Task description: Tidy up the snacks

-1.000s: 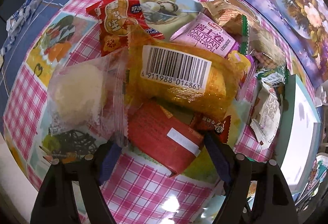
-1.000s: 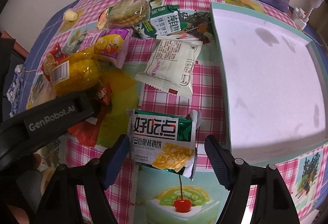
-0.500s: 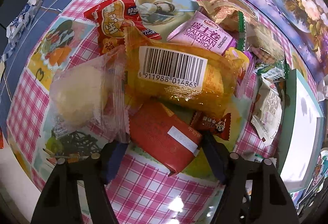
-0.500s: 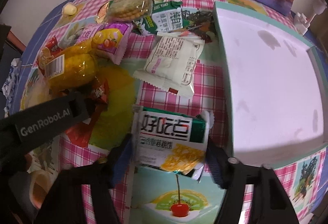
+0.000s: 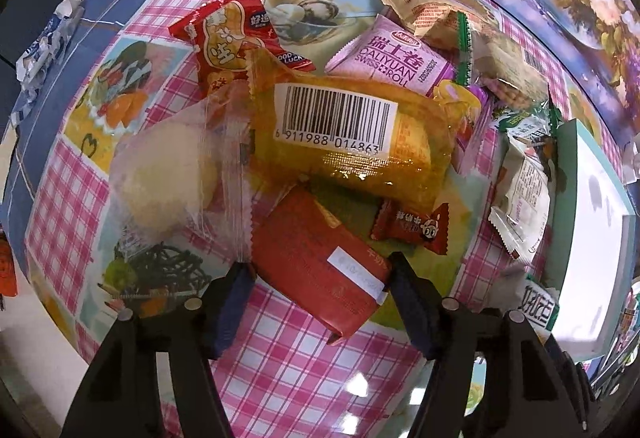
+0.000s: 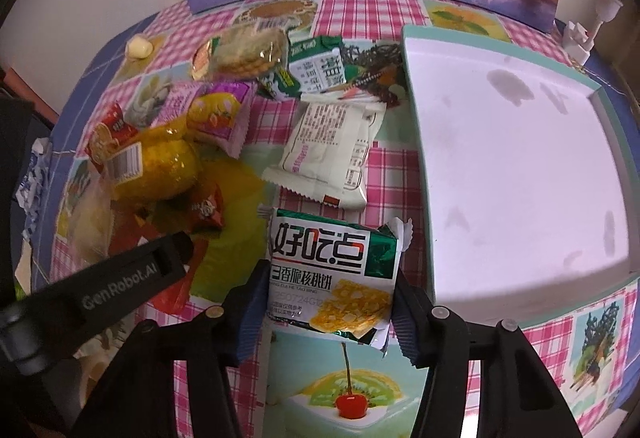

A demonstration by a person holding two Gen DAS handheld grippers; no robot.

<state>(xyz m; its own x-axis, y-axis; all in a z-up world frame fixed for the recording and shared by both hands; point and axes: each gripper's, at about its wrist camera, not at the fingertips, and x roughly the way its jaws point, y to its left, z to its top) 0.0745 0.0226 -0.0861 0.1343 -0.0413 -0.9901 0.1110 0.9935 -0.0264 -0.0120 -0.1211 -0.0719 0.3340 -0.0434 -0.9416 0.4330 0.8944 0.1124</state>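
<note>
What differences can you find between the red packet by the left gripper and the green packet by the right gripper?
The red packet is plain red with a white sticker; the green packet carries bold characters and a biscuit picture. The red packet is partly under the yellow cake; the green packet has nothing on it. Both lie flat on the table, each between a gripper's fingers.

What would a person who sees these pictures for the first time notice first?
Probably the yellow cake packet with its large barcode, lying on top of the snack pile at the centre of the left wrist view. Next, the green-and-white biscuit packet pressed between the jaws of the right gripper, low in the right wrist view. Beside it, to the right, the big white tray with a teal rim holds no snacks.
</note>
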